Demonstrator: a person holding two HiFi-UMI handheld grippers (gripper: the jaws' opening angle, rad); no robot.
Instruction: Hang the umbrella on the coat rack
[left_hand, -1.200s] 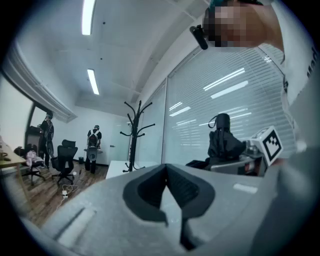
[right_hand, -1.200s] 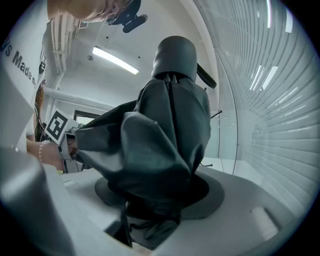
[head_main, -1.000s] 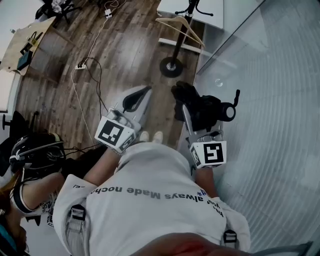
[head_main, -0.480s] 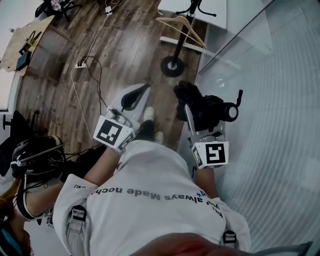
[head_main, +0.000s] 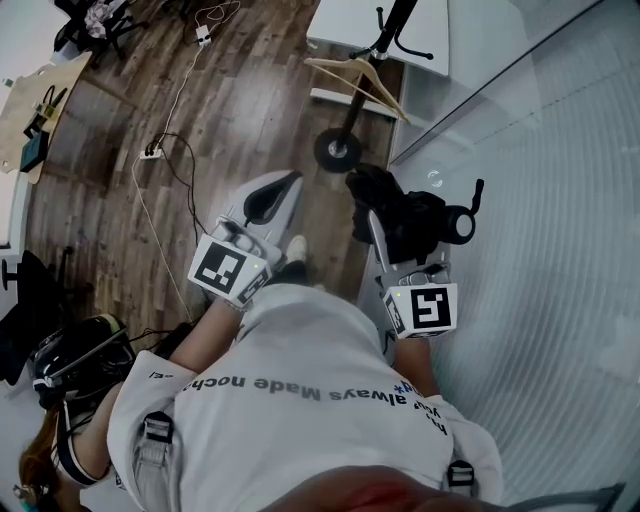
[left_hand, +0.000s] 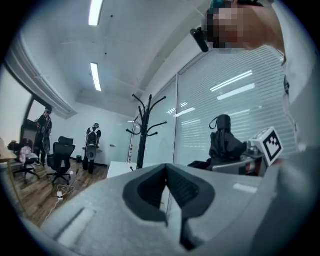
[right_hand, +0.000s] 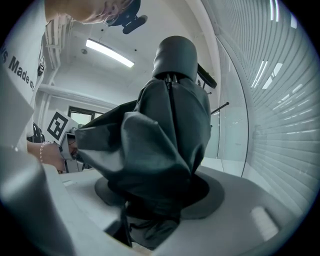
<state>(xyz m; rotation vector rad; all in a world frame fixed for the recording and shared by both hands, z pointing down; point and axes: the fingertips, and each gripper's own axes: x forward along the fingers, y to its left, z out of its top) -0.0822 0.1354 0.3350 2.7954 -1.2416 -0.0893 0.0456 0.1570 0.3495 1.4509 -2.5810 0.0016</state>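
Walking closer to the coat rack (head_main: 338, 150); right hand-held gripper (head_main: 383, 216) still clamps the umbrella (head_main: 420, 224), left hand-held gripper (head_main: 292, 181) closed, empty.

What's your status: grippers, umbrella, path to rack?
Left hand-held gripper shut, empty. Right hand-held gripper shut on folded umbrella. Coat rack ahead, not reached; hanger on it.

Person's white shirt (head_main: 300, 340) printed "always Made" across the back, neighbouring words unclear
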